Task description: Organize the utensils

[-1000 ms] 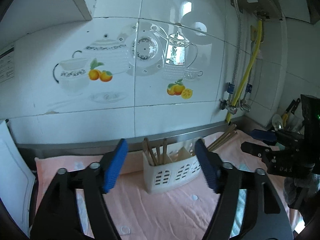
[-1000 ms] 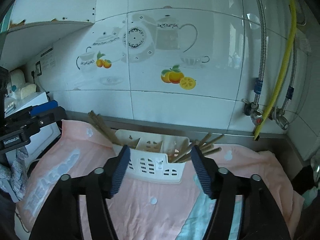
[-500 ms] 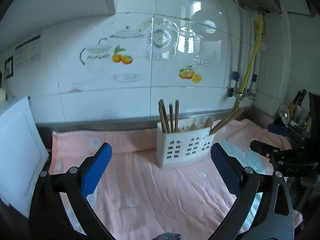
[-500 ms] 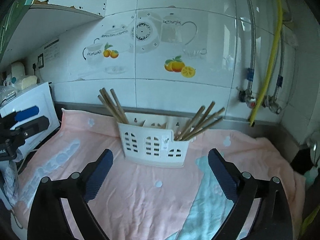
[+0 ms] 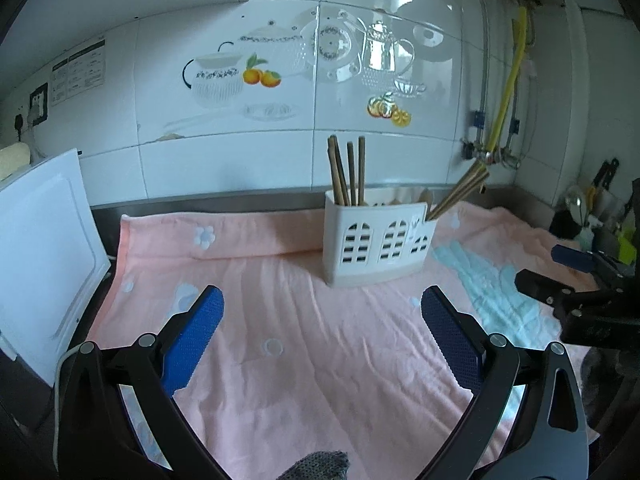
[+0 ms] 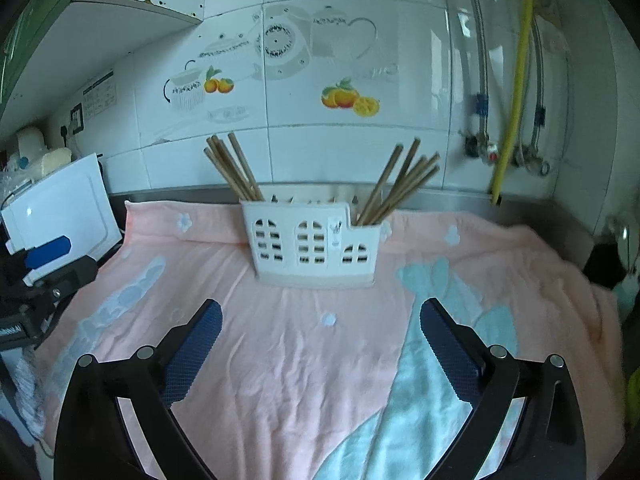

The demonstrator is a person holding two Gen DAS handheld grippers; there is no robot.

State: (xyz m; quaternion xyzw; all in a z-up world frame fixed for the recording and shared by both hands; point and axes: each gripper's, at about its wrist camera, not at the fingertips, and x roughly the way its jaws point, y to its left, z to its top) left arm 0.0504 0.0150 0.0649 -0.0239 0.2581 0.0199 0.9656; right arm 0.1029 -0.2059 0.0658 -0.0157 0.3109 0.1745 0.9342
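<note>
A white slotted utensil holder (image 5: 376, 240) stands on a pink towel (image 5: 280, 320) near the back wall; it also shows in the right wrist view (image 6: 316, 244). Several brown chopsticks stand in its left compartment (image 6: 234, 170) and several lean out of its right compartment (image 6: 400, 180). My left gripper (image 5: 322, 316) is open and empty, well in front of the holder. My right gripper (image 6: 320, 320) is open and empty, also in front of it. The right gripper shows at the right edge of the left wrist view (image 5: 576, 284).
A white cutting board (image 5: 40, 248) leans at the left. A yellow hose (image 6: 516, 80) and pipes run down the tiled wall at the right. A dark cup with spoons and knives (image 5: 580, 216) stands at the far right.
Both grippers have pulled back from the holder and opened wide. The holder now looks smaller and farther away in both views.
</note>
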